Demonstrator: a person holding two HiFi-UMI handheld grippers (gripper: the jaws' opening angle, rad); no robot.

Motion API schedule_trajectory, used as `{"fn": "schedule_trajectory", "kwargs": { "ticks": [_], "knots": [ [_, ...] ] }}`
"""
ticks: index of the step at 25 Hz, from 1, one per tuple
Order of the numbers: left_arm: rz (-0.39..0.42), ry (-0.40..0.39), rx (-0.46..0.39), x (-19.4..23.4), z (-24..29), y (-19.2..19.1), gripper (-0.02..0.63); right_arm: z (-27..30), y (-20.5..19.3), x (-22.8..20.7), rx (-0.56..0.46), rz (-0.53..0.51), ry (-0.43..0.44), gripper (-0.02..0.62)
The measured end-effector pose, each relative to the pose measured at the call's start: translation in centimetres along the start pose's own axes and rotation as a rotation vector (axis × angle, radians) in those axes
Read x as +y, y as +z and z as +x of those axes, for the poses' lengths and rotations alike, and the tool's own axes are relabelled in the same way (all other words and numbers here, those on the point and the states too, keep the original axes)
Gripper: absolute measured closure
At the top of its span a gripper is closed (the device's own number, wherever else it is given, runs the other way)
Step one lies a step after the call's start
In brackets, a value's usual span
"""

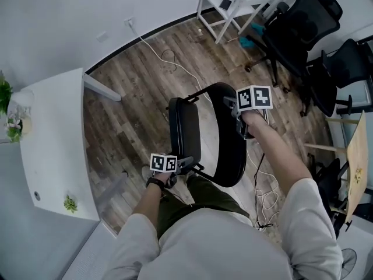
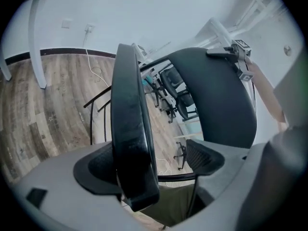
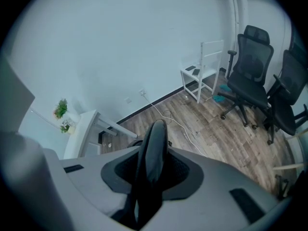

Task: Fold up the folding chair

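On the wooden floor (image 1: 140, 92), the folding chair (image 1: 221, 127) stands, backrest (image 3: 153, 143) rim clamped in the jaws of the right gripper (image 3: 151, 170), tipped-up seat (image 2: 130, 129) between the parted jaws of the left gripper (image 2: 149, 165).

Folding chair (image 1: 207, 133) mid-floor, directly before the person — seat (image 1: 185, 130) to the left, backrest (image 1: 228, 147) to the right, close side by side. Left gripper (image 1: 183, 165) at the seat's near end, seat edge between its jaws. Right gripper (image 1: 243, 127) at the backrest's right rim, a jaw on either side. Table (image 1: 55, 150) at left, plants (image 1: 13, 127) on its far end. Cable (image 1: 169, 57) on the floor behind the chair, running to the wall. Office chairs (image 1: 303, 28) far right — side chair (image 1: 224, 2) left of them, by the wall.
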State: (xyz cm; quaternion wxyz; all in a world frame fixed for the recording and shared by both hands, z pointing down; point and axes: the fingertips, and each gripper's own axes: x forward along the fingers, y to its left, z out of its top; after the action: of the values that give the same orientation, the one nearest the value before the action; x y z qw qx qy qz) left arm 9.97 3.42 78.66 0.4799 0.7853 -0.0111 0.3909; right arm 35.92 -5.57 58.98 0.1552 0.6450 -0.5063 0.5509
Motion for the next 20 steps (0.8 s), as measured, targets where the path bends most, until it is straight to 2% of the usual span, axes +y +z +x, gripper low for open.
{"fn": "schedule_trajectory", "kwargs": {
  "ticks": [4, 10, 15, 20],
  "knots": [
    [0.098, -0.022, 0.073, -4.3, 2.2, -0.5, 0.163, -1.3, 0.1, -0.5, 0.004, 0.004, -0.002, 0.480],
    [0.267, -0.039, 0.181, -8.4, 4.9, -1.3, 0.161, -2.3, 0.0, -1.0, 0.012, 0.009, -0.004, 0.482],
    [0.472, -0.067, 0.330, -10.7, 7.0, -2.1, 0.161, -2.8, 0.3, -1.6, 0.015, 0.015, 0.003, 0.485],
    [0.647, -0.063, 0.457, -11.7, 8.2, -3.1, 0.161, -3.1, 0.2, -2.1, 0.021, 0.023, 0.011, 0.486]
  ]
}}
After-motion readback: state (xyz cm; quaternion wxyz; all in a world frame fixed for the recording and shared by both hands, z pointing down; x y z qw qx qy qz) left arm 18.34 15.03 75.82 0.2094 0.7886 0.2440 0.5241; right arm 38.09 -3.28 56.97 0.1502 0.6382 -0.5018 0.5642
